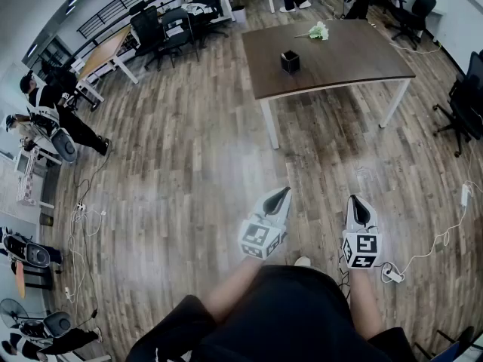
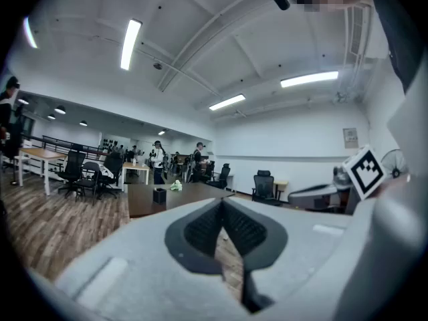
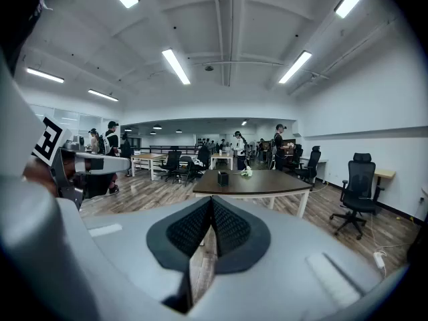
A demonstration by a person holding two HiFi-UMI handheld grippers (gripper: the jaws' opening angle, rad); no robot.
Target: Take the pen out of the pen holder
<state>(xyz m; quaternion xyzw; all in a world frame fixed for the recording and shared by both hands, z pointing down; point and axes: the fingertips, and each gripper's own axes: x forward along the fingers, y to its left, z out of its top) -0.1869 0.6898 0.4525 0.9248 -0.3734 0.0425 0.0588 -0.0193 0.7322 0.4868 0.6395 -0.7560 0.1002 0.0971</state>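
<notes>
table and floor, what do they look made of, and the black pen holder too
Table: dark brown matte top, probably wood laminate; white legs look like painted metal.
Floor: grey-brown planks with visible seams and grain, soft sheen; real wood or vinyl unclear.
Pen holder: black, boxy; too small to tell the material.

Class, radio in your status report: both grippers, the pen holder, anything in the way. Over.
Left gripper shut, empty; right gripper shut, empty. Pen holder on table, far ahead, untouched. Only wood floor between.
</notes>
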